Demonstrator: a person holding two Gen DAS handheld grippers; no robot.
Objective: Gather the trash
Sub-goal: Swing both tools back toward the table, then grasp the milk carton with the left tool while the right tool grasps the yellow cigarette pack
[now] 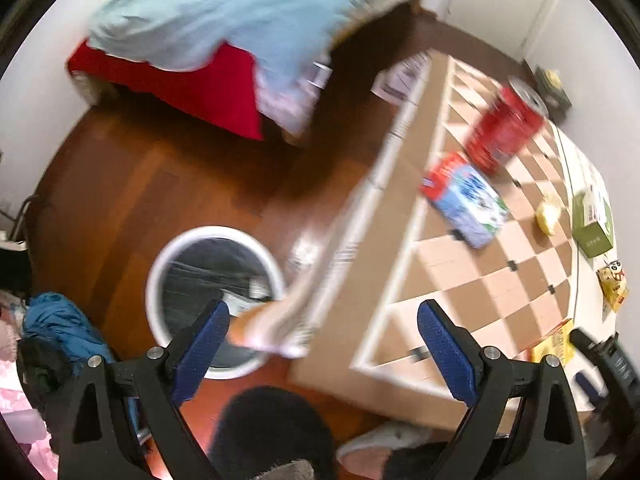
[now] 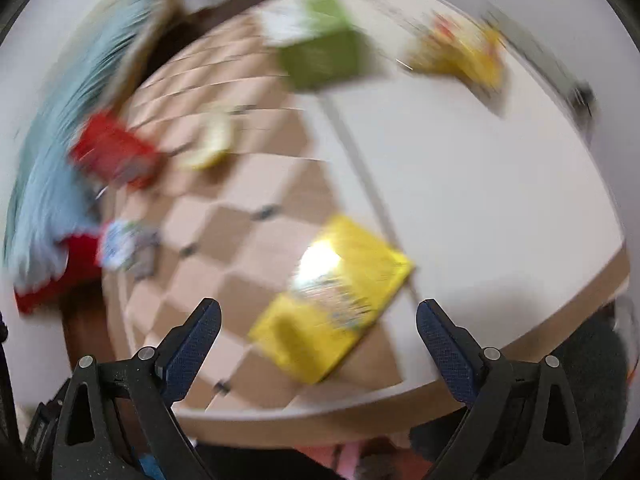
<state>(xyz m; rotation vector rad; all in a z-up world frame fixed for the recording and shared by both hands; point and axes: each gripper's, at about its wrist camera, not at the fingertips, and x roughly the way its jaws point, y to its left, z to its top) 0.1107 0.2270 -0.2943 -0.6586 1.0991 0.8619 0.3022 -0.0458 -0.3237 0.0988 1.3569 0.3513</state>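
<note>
My left gripper [image 1: 324, 340] is open above the floor beside the table's edge. A blurred orange and white piece [image 1: 268, 324] lies between its fingers over the rim of the white round bin [image 1: 160, 264], gripped by nothing. On the checkered table [image 1: 460, 272] are a red can [image 1: 504, 128], a blue and red packet [image 1: 466, 200], a yellow crumpled scrap [image 1: 548, 212], a green box [image 1: 592, 220] and a yellow snack bag [image 1: 612, 284]. My right gripper [image 2: 320, 336] is open just short of a flat yellow packet [image 2: 332, 300]. The right wrist view is heavily blurred.
A bed with a light blue blanket [image 1: 240, 12] and red sheet [image 1: 208, 84] stands beyond the wooden floor [image 1: 140, 176]. Blue clothing [image 1: 60, 324] is piled to the left of the bin. A dark fuzzy shape [image 1: 272, 428] and a slipper [image 1: 380, 448] are below the grippers.
</note>
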